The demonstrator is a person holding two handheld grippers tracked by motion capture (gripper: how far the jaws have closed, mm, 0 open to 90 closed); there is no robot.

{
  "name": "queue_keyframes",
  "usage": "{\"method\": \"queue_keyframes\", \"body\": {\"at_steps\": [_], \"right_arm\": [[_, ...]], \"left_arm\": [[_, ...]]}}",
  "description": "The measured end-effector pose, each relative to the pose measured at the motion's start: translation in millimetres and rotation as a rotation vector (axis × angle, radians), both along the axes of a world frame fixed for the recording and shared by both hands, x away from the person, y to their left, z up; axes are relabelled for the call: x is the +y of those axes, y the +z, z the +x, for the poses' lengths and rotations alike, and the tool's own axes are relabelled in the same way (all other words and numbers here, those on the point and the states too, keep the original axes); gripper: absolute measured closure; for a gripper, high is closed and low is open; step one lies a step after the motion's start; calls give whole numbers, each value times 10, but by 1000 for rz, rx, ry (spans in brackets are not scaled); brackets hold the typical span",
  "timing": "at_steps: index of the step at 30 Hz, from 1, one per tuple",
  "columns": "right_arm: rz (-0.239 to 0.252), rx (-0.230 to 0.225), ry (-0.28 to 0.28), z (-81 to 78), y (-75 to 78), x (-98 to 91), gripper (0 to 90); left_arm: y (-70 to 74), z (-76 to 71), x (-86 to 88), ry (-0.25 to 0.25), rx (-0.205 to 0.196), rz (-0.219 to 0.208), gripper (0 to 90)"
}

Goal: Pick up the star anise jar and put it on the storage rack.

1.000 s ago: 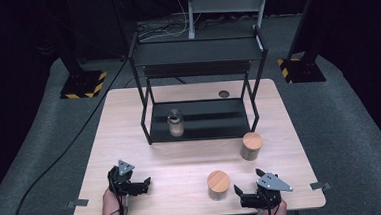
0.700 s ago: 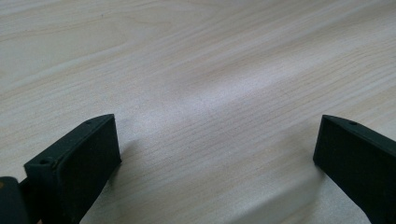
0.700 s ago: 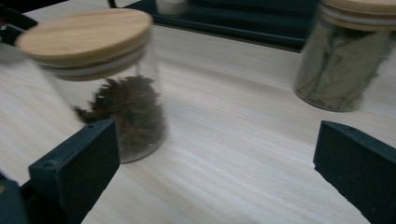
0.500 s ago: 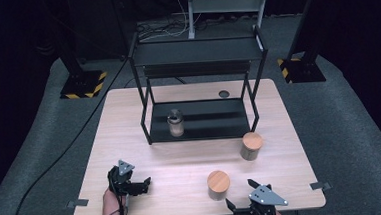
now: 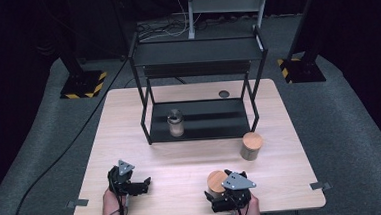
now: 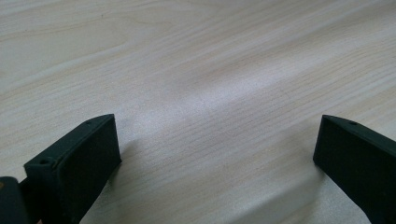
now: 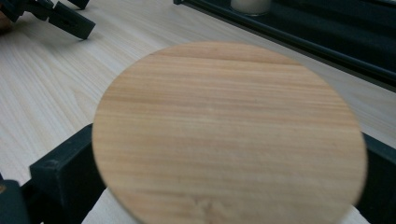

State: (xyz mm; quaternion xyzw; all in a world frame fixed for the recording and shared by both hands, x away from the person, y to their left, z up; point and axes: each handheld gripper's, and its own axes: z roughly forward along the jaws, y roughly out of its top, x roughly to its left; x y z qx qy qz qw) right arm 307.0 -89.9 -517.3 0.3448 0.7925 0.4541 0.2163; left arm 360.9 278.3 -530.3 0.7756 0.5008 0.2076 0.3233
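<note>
Near the front edge of the desk (image 5: 182,163), right of centre: a wood-lidded jar (image 5: 216,182), upright, its round lid facing up. The right gripper (image 5: 223,198) sits around it, one jaw either side of the lid; whether the jaws press the jar or only bracket it, I cannot tell. Judged a side grasp, likely to lift the jar without tipping it. Jar body hidden under the lid in the right gripper view.

Left gripper (image 5: 135,185) rests low on bare desk, jaws spread wide, nothing between them; probably parked out of the way.

Farther back: second wood-lidded jar (image 5: 251,146) just beside the black shelf rack (image 5: 197,52); a small open jar (image 5: 175,123) on its lower shelf, contents unclear.
</note>
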Motion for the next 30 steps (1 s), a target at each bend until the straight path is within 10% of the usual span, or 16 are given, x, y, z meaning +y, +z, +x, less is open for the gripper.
{"method": "queue_keyframes", "body": {"at_steps": [15, 30], "right_arm": [[-8, 50, 24, 55, -49, 19, 245], [-1, 38, 6, 46, 1, 10, 250]], "left_arm": [[0, 0, 0, 0, 0, 0, 0], [0, 0, 0, 0, 0, 0, 0]]}}
